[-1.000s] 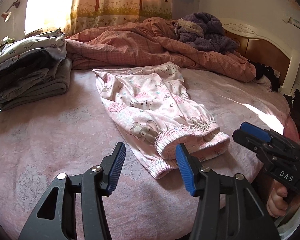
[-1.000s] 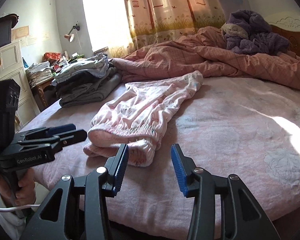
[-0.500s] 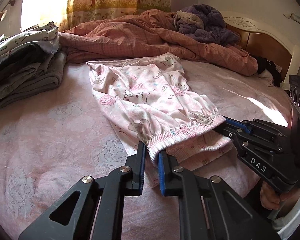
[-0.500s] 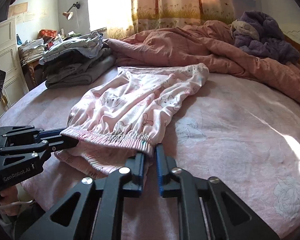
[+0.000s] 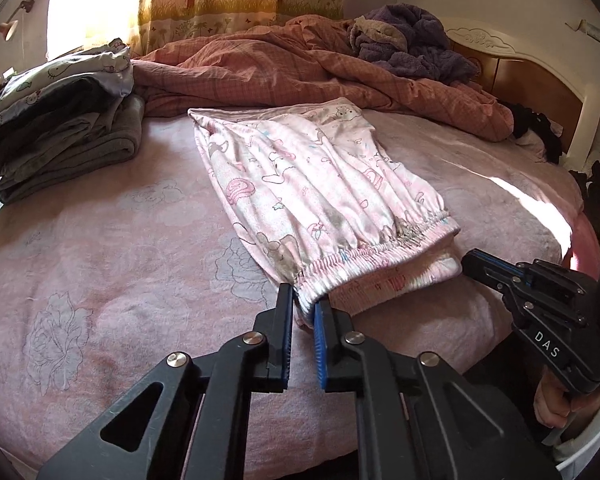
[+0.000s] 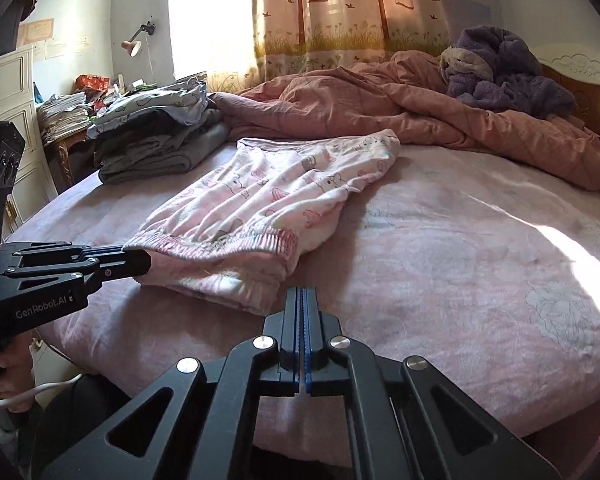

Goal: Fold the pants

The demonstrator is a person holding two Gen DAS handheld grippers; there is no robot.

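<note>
Pink patterned pants [image 5: 308, 184] lie folded lengthwise on the pink bedsheet [image 5: 100, 264], elastic waistband toward me. My left gripper [image 5: 303, 306] is shut on the waistband's near left corner. It also shows in the right wrist view [image 6: 136, 262], clamped on that corner of the pants [image 6: 268, 196]. My right gripper [image 6: 303, 300] is shut with its pads together and nothing between them, just off the waistband's right corner. In the left wrist view it [image 5: 470, 260] sits beside that corner, not touching the cloth.
A stack of folded grey and white clothes [image 5: 64, 132] sits at the bed's left edge. A rumpled pink quilt [image 5: 300, 76] and a purple blanket [image 5: 412, 44] lie behind the pants. The headboard [image 5: 532, 76] is at the right. A cabinet [image 6: 16, 128] stands left of the bed.
Both grippers closed on the waistband corners half a second ago. Now the right gripper has slipped off the cloth and is shut on nothing; the left still holds its corner.
</note>
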